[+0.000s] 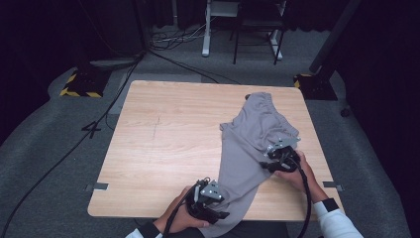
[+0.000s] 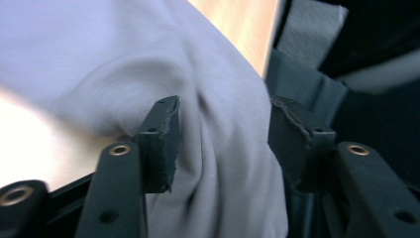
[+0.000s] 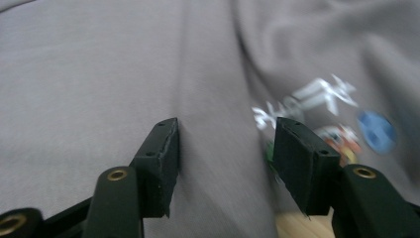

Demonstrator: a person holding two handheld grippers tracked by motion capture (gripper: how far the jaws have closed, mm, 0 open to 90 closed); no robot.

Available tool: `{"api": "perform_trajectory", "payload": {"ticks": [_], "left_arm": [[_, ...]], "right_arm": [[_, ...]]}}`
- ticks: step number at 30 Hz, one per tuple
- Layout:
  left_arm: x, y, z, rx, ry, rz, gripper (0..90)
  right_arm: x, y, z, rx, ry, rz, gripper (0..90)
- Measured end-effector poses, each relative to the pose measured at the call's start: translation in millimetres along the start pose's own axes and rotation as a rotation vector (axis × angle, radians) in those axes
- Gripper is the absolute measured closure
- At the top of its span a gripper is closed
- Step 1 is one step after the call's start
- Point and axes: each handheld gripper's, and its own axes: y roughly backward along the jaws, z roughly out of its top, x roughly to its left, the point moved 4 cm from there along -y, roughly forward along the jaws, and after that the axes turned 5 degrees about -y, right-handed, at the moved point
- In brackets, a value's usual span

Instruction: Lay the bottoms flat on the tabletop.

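A grey garment (image 1: pixel 252 134) with an elastic waistband lies on the right half of the wooden table (image 1: pixel 163 139), and one end hangs over the front edge. My left gripper (image 1: pixel 223 210) is at that front end. In the left gripper view my left gripper (image 2: pixel 223 139) is open, with a raised fold of the grey cloth (image 2: pixel 148 59) between the jaws. My right gripper (image 1: pixel 266 161) is at the garment's right edge. Seen in the right gripper view, my right gripper (image 3: pixel 225 153) is open over flat grey cloth (image 3: pixel 99 74), beside a printed colourful logo (image 3: pixel 327 99).
Bare wood covers the table's left half. Past the far edge, on the grey floor, are cables (image 1: pixel 173 39), white desk legs (image 1: pixel 207 29) and two stand bases with yellow-black stripes (image 1: pixel 81 84). The table's front edge (image 1: pixel 148 214) is close to both hands.
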Motion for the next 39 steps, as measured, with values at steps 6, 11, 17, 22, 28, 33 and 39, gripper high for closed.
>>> {"api": "perform_trajectory", "payload": {"ticks": [6,11,17,22,28,33,39], "left_arm": [[71.5,15.1,10.4,-0.029,0.051,0.271,36.7],[130.6,-7.1,26.5,-0.027,0.061,0.348,34.9],[166.4,-33.5,53.9,0.007,0.036,0.424,34.8],[193.2,-55.3,73.5,0.035,0.083,0.444,34.7],[207.9,-79.5,90.8,0.061,0.106,0.435,32.0],[210.3,-96.0,99.0,0.054,0.127,0.412,36.3],[207.4,-95.4,101.7,0.063,0.111,0.391,66.9]], "right_arm": [[-36.1,13.3,-13.1,-0.002,-0.107,-0.160,39.1],[-46.8,16.1,-16.8,-0.035,-0.123,-0.262,39.3],[-49.4,14.5,-16.0,-0.056,-0.112,-0.261,40.1],[-49.5,14.8,-17.2,-0.063,-0.114,-0.243,40.8],[-50.8,14.5,-17.6,-0.069,-0.110,-0.221,40.4],[-49.3,13.1,-16.6,-0.079,-0.106,-0.205,40.3],[-45.5,12.6,-15.6,-0.078,-0.084,-0.200,39.3]]}}
